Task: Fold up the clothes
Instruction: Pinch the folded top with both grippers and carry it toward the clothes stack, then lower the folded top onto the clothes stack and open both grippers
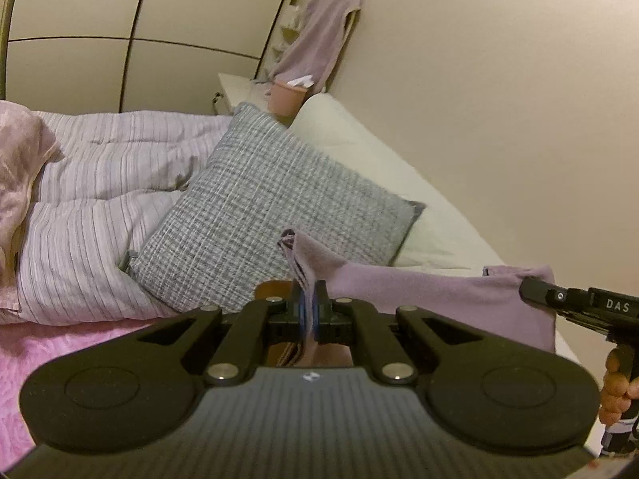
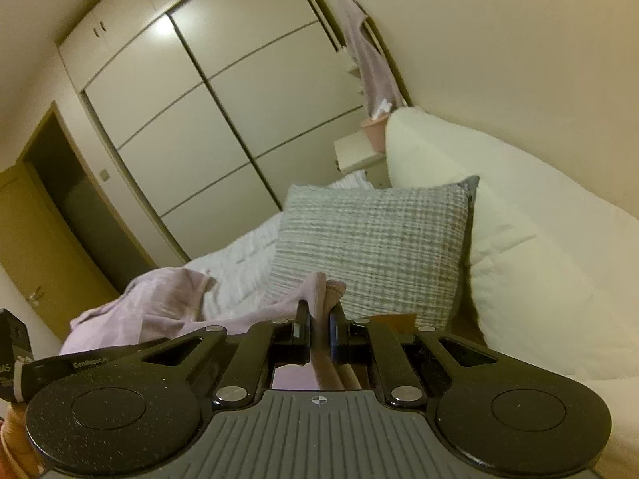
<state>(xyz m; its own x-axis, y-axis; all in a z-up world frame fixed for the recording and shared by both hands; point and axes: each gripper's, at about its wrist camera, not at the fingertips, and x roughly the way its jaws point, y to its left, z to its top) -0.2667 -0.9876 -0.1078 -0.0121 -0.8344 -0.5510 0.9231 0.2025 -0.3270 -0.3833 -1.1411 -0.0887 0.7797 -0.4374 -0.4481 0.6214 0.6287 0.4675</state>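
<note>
A mauve garment (image 1: 431,293) is stretched in the air between my two grippers, above the bed. My left gripper (image 1: 309,299) is shut on one corner of it, and a striped edge sticks up between the fingers. In the left wrist view the other gripper (image 1: 533,289) pinches the far corner at the right edge, with a hand on its handle. My right gripper (image 2: 318,319) is shut on a bunched corner of the same garment (image 2: 167,311), which trails off to the left. The cloth below the grippers is hidden by their bodies.
A grey checked cushion (image 1: 275,207) leans on a cream headboard pad (image 1: 399,183) just behind the garment. A striped duvet (image 1: 104,183) and a pink blanket (image 1: 48,355) cover the bed. A wardrobe (image 2: 207,107), a nightstand (image 2: 355,151) and a hanging mauve towel (image 1: 319,32) stand behind.
</note>
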